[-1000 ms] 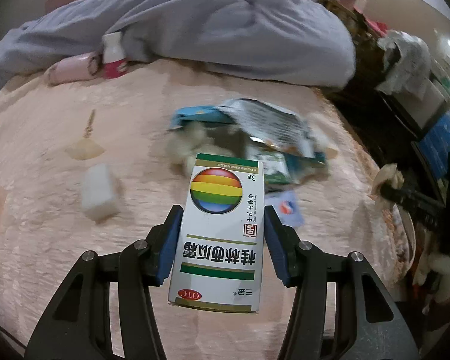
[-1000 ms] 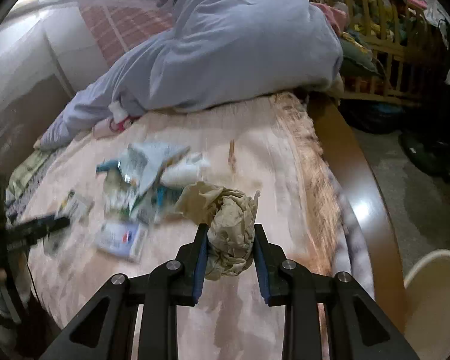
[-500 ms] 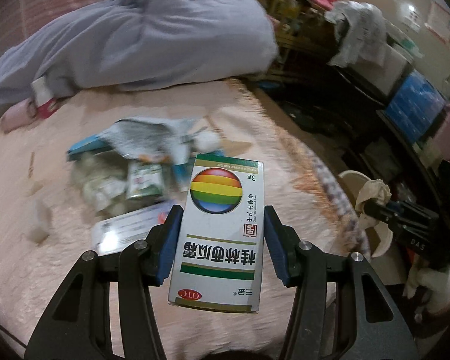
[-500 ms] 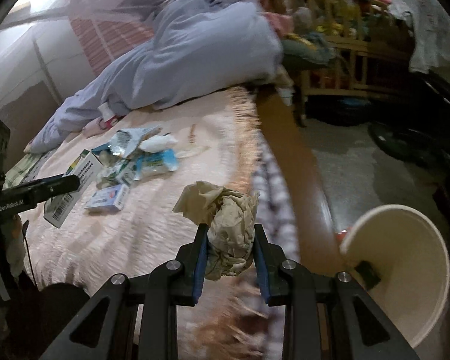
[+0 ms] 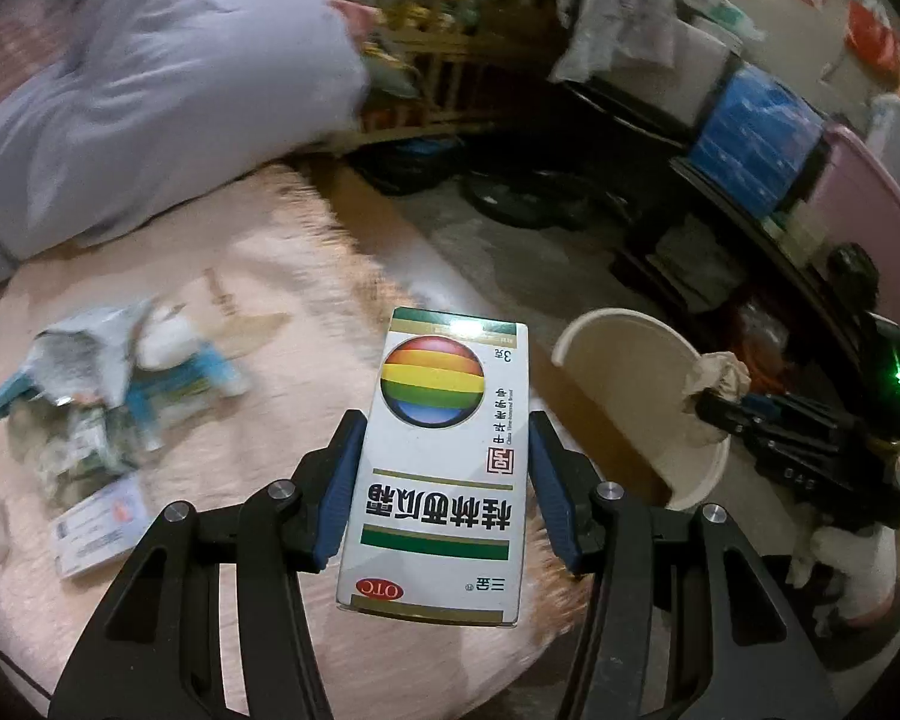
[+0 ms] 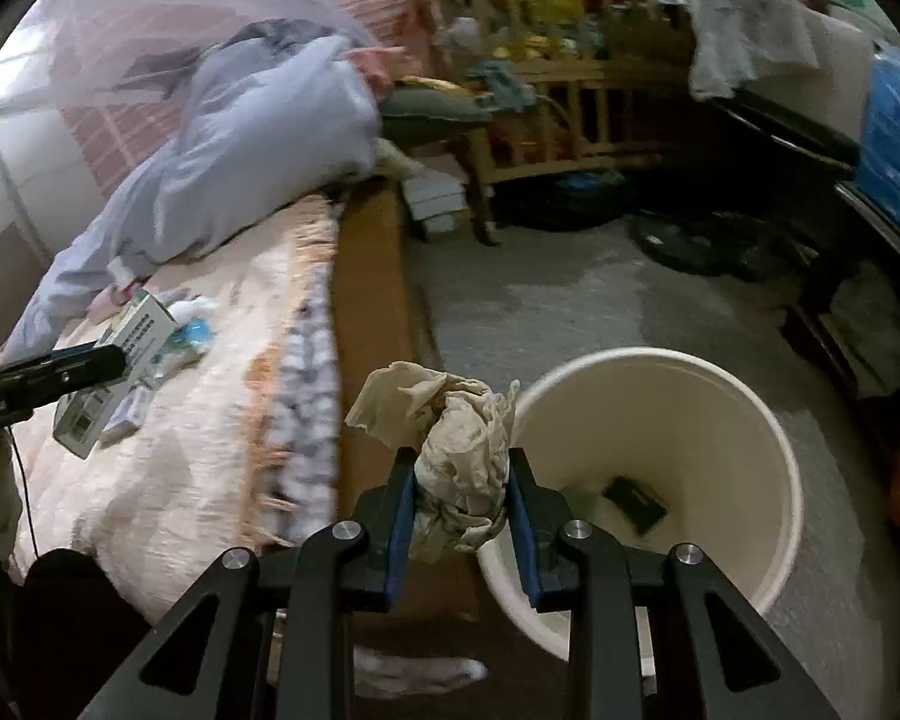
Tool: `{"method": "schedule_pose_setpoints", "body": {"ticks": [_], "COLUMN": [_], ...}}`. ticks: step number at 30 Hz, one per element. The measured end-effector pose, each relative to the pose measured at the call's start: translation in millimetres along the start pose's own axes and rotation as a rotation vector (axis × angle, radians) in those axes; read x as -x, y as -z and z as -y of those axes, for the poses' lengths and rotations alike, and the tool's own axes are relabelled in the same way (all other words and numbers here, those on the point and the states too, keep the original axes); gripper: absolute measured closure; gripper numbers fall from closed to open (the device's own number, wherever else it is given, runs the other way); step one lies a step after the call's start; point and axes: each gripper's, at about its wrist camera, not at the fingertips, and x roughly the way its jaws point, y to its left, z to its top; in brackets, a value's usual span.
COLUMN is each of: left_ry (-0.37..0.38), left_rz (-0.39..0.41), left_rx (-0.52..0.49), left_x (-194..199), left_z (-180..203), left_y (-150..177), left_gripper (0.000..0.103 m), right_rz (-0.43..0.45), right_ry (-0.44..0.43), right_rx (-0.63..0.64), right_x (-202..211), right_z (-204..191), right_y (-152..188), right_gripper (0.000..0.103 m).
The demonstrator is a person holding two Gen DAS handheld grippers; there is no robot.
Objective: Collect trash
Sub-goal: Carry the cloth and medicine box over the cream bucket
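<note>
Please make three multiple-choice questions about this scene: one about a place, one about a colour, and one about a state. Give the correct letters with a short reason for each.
1. Where does the cream bin stand?
A. on the bed
B. on the floor beside the bed
C. on a shelf

2. What colour are the bars printed across the lower part of the medicine box?
A. green
B. black
C. pink

3. What is the state of the right gripper?
A. open and empty
B. shut on the crumpled paper
C. shut on a bottle

Answers:
1. B: in the right wrist view the bin sits on the grey floor next to the bed's edge.
2. A: green bars cross the white face of the box held in the left gripper.
3. B: the crumpled paper is squeezed between both blue pads.
</note>
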Motion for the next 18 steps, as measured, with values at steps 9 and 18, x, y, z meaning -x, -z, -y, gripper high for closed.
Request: {"method": "schedule_pose_setpoints", "body": {"ticks": [9, 18], "left_ry": [0.081, 0.114], "left_rz": [-0.039, -0.070], "left_rx": [-0.044, -0.062], "left_x": [-34.1, -65.2], "left_z": [56.6, 95.1], "left_y": [-14.8, -21.2], "left_gripper": [0.052, 0.052], "right_rz": [-0.001, 0.001], "right_ry": [0.048, 0.072], "right_rx": [-0.091, -0.144], "right_x": [2.1, -3.2], "right_z": [48.1, 72.0], "right_y": [11.8, 18.6], "right_gripper": [0.076, 0.076]}}
